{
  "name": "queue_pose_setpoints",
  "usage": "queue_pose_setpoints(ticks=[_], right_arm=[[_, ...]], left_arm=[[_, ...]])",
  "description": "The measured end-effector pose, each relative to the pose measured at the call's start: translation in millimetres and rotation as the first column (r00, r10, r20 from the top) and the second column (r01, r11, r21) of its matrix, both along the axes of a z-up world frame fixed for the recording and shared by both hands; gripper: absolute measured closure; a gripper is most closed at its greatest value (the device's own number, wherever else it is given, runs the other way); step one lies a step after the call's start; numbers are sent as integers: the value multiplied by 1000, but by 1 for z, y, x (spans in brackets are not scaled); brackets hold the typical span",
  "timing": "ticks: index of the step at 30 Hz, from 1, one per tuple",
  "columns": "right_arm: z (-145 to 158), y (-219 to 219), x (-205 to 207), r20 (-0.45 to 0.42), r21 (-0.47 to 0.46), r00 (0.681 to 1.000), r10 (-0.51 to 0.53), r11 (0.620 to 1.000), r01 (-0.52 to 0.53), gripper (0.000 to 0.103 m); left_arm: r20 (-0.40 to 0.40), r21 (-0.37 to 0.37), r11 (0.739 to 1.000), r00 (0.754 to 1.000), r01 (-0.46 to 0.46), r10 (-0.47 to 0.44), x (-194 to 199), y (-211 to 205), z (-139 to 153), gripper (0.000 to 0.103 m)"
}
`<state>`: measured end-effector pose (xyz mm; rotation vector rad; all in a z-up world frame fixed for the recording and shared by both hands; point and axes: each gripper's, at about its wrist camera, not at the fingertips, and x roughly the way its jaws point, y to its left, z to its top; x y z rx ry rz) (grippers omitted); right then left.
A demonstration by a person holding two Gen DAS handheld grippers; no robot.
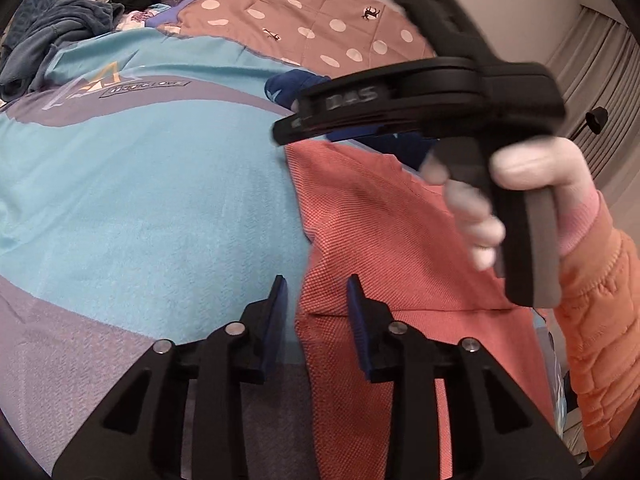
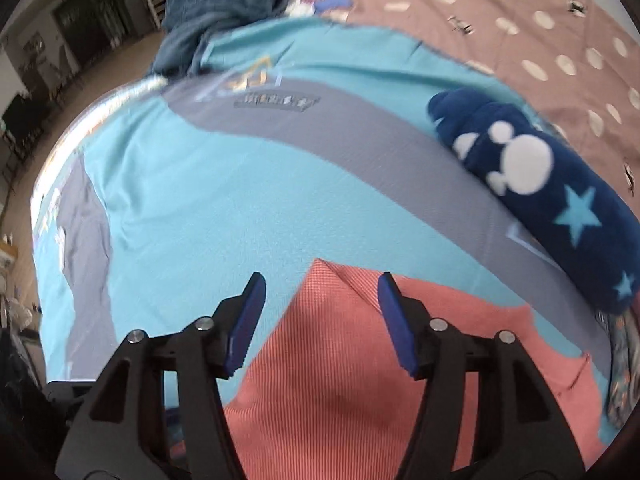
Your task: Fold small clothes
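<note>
A coral-pink knit garment [image 1: 384, 240] lies flat on a light-blue blanket [image 1: 160, 184]; it also shows in the right wrist view [image 2: 340, 380]. My left gripper [image 1: 316, 300] is open, its jaws astride the garment's left edge, low over it. My right gripper [image 2: 320, 300] is open above the garment's pointed upper corner, nothing between its pads. In the left wrist view the right gripper's body [image 1: 420, 96] is held by a hand over the garment's far part. A folded navy fleece piece [image 2: 540, 192] with white and blue shapes lies beyond the pink garment.
A pile of dark blue and black clothes [image 1: 60, 28] sits at the blanket's far left. A brown polka-dot sheet [image 1: 320, 12] covers the far right. The bed's left edge and floor [image 2: 80, 80] show in the right wrist view. An orange-sleeved arm [image 1: 600, 320] is at right.
</note>
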<state>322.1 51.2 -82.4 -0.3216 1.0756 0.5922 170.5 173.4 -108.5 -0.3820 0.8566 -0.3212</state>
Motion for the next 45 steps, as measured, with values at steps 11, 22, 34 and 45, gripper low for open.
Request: queue_pose_setpoints(ticks=[11, 22, 34, 45], right_arm=[[-29, 27, 22, 35, 53, 999, -21, 998, 19, 102], [42, -107, -65, 71, 250, 988, -133, 962, 112, 76], [-37, -183, -108, 3, 322, 970, -242, 919, 228, 72], [19, -383, -196, 33, 551, 726, -687, 618, 561, 49]], left_arm=[[19, 248, 966, 997, -74, 71, -10, -18, 6, 98], [144, 19, 1000, 990, -3, 0, -21, -9, 28, 90], [15, 200, 973, 993, 116, -121, -7, -45, -3, 47], [56, 163, 985, 997, 51, -61, -13, -38, 8, 49]])
